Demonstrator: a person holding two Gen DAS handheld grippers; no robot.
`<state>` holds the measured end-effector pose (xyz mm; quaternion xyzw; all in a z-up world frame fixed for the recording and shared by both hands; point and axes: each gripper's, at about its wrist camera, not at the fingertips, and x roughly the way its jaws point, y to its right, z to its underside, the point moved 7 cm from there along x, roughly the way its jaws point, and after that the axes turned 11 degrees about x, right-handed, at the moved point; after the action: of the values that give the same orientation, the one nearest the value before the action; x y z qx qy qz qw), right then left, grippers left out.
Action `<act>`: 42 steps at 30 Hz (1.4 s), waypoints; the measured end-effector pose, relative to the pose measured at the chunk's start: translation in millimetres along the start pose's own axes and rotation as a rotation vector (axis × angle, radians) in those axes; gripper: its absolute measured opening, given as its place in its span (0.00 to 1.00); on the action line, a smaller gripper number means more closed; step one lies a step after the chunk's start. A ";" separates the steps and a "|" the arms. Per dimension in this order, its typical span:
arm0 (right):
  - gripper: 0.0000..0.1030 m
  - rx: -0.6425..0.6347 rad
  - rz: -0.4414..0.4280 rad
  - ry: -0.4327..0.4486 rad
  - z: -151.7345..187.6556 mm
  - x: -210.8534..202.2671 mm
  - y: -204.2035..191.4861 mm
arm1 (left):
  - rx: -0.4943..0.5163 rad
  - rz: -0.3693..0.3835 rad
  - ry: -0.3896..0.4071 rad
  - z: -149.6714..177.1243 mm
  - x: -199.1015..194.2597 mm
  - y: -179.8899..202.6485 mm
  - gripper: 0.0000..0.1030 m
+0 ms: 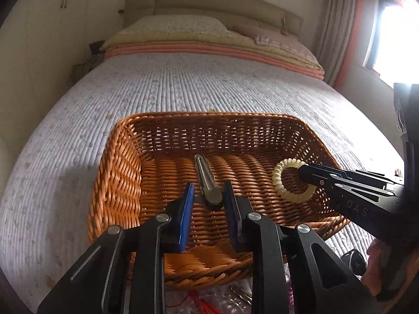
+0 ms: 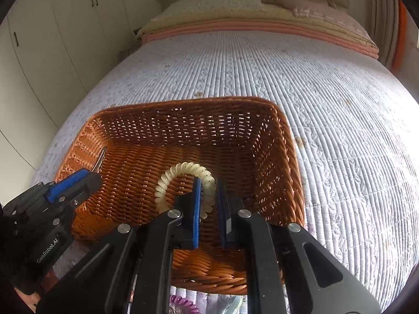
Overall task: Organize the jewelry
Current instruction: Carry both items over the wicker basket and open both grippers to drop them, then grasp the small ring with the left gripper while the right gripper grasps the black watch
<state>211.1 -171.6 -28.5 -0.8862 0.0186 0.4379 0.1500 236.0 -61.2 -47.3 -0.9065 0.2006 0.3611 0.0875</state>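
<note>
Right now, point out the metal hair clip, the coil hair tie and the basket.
metal hair clip (image 1: 205, 180), left wrist view, its middle.
coil hair tie (image 2: 167, 183), right wrist view, upper-left curve.
basket (image 1: 209, 116), left wrist view, far rim.

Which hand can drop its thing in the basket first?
Probably either: the left tool holds the metal hair clip and the right tool the cream hair tie, both already over the basket.

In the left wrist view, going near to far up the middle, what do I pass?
Left gripper → grey metal hair clip held in it → far wall of the brown wicker basket → white quilted bedspread → folded pink and yellow blankets → beige padded headboard.
</note>
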 end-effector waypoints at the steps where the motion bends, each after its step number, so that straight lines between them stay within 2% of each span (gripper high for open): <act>1: 0.09 -0.001 0.004 -0.009 1.3 3.0 0.3 | 0.003 -0.006 -0.013 1.6 3.6 0.4 0.21; 6: 0.10 -0.031 0.049 -0.017 2.9 8.4 -3.5 | 0.005 -0.019 -0.037 6.3 8.6 -0.8 0.21; 10: 0.10 -0.020 0.037 -0.055 7.1 16.8 -4.5 | -0.004 -0.016 -0.026 6.3 1.5 -1.9 0.23; 13: 0.11 0.002 0.012 -0.049 6.4 9.4 -1.4 | 0.003 -0.015 0.005 4.6 -16.4 0.9 0.38; 14: 0.12 0.004 0.004 -0.042 7.1 4.3 -1.2 | 0.005 -0.012 0.019 4.1 -24.6 3.1 0.38; 21: 0.19 -0.011 -0.055 0.040 19.4 -66.3 -2.1 | 0.029 -0.005 0.122 1.7 -103.0 21.6 0.40; 23: 0.26 -0.005 -0.085 0.074 25.7 -94.0 0.4 | 0.034 0.000 0.152 1.7 -126.9 27.5 0.40; 25: 0.40 -0.006 -0.101 0.111 29.0 -116.5 1.4 | 0.037 -0.003 0.178 4.9 -149.6 33.9 0.43; 27: 0.47 -0.010 -0.112 0.152 41.5 -140.3 6.8 | 0.040 0.001 0.199 14.1 -168.8 40.0 0.45; 30: 0.47 -0.012 -0.142 0.179 66.9 -158.7 14.5 | 0.031 0.021 0.217 32.0 -186.1 47.9 0.45; 36: 0.47 -0.015 -0.136 0.185 118.0 -156.8 43.1 | -0.005 0.065 0.197 78.9 -186.5 53.9 0.45; 42: 0.47 -0.009 -0.111 0.149 140.9 -124.5 62.3 | 0.006 0.118 0.084 121.0 -147.3 65.3 0.43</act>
<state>15.6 -203.6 -27.3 -0.9166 -0.0212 0.3620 0.1684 36.1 -39.3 -34.1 -0.9072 0.2580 0.3267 0.0603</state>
